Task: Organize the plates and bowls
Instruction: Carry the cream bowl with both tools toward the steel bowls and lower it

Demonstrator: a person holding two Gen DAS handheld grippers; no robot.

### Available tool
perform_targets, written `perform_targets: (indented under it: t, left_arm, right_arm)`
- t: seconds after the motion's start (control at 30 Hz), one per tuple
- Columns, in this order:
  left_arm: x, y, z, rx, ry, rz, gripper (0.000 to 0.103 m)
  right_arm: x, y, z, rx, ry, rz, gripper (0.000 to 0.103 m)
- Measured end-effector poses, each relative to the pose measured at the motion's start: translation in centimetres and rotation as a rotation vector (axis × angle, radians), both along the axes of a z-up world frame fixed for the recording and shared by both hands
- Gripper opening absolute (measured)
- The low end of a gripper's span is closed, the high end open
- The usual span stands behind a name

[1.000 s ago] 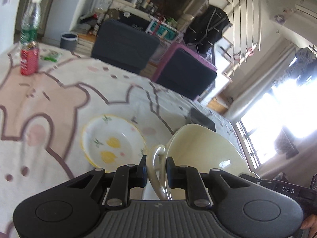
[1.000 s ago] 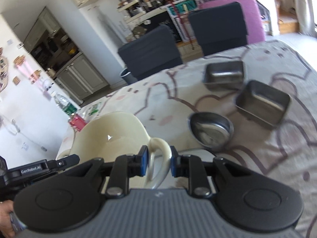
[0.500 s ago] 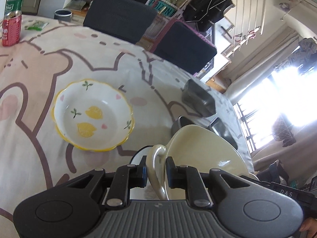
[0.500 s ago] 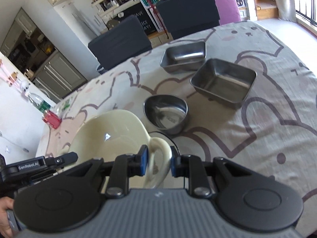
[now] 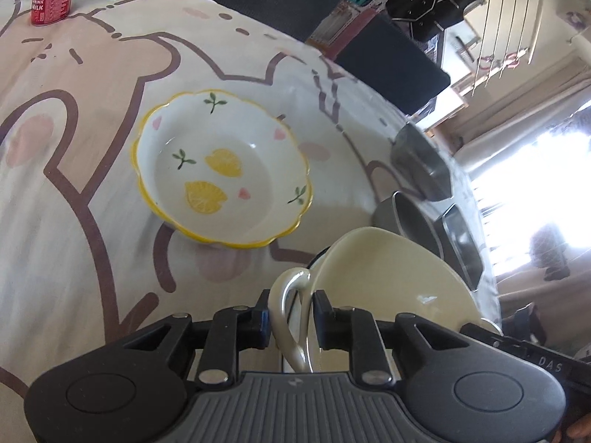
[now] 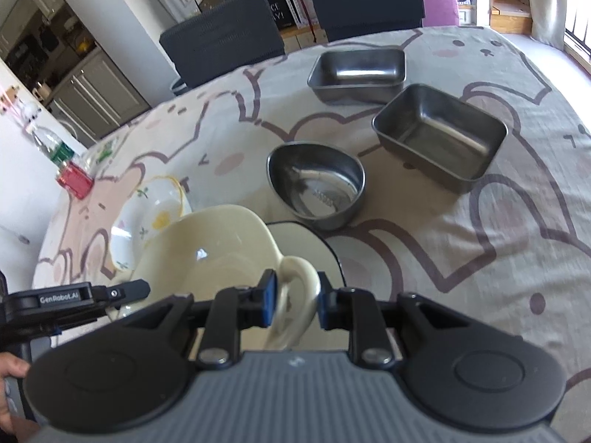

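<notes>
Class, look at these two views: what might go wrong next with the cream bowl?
The left tongs are opening their jaws around one handle while the right tongs grip the other, so the cream bowl may tilt or slip. The black-rimmed plate and steel bowl sit close by; a drop could strike them.

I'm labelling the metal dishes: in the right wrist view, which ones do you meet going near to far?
Round steel bowl → nearer rectangular steel tray → farther rectangular steel tray.
</notes>
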State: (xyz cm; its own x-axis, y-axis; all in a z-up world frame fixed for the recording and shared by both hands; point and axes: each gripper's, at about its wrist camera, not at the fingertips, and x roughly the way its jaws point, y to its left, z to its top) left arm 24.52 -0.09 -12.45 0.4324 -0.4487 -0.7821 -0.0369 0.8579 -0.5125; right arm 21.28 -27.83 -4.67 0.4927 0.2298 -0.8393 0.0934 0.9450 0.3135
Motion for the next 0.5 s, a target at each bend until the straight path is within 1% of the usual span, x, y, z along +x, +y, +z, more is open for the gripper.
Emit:
perform_targets:
  t: [0.3, 0.5]
  left_arm:
    - [0.2, -0.9, -1.1, 0.037, 0.026, -0.038, 0.026]
    - [0.7, -1.3, -1.4, 0.057, 0.027, -0.041, 0.027]
  right_arm:
    - [0.4, 0.1, -0.8, -0.04, 0.043, -0.019, 0.027]
    - [0.9, 0.3, -1.2, -0.07, 0.059, -0.019, 0.029]
